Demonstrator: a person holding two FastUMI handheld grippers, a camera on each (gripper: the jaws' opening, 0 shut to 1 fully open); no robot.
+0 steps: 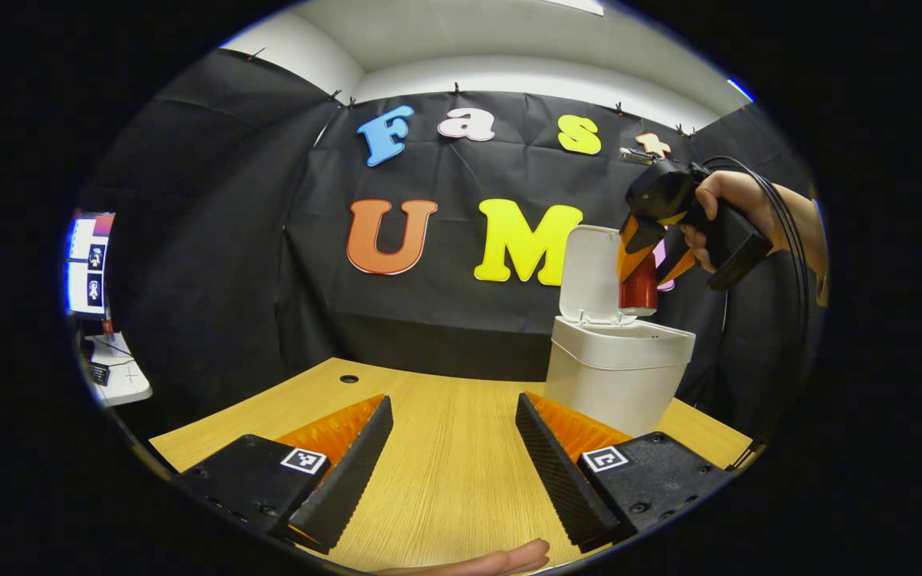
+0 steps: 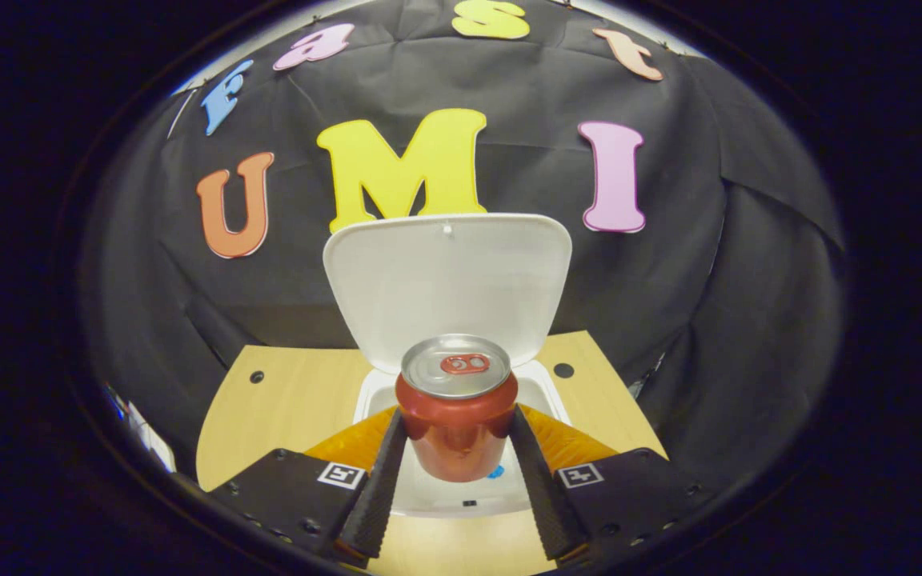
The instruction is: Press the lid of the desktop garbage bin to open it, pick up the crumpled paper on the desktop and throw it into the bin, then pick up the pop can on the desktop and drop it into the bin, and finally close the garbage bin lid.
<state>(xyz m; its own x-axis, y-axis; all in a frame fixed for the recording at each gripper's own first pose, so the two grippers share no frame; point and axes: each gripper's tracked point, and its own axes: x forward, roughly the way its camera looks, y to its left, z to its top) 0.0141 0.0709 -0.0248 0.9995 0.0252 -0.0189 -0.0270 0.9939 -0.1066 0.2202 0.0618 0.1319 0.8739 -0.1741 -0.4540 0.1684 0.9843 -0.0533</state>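
Observation:
The white desktop bin (image 1: 617,376) stands on the wooden table with its lid (image 1: 593,276) swung up and open. My right gripper (image 2: 454,448) is shut on a red pop can (image 2: 456,412) and holds it upright over the bin's mouth (image 2: 541,396), in front of the raised lid (image 2: 446,280). From the left gripper view, that gripper (image 1: 641,264) hangs above the bin with the can (image 1: 639,292) just over the rim, held by a hand (image 1: 737,204). My left gripper (image 1: 453,448) is open above the tabletop, nothing between its fingers.
The wooden table (image 1: 445,432) stretches in front of the left gripper, with a cable hole (image 1: 349,378) near its far edge. A screen (image 1: 89,264) and a white stand sit off to the left. A fingertip (image 1: 501,560) shows at the bottom edge.

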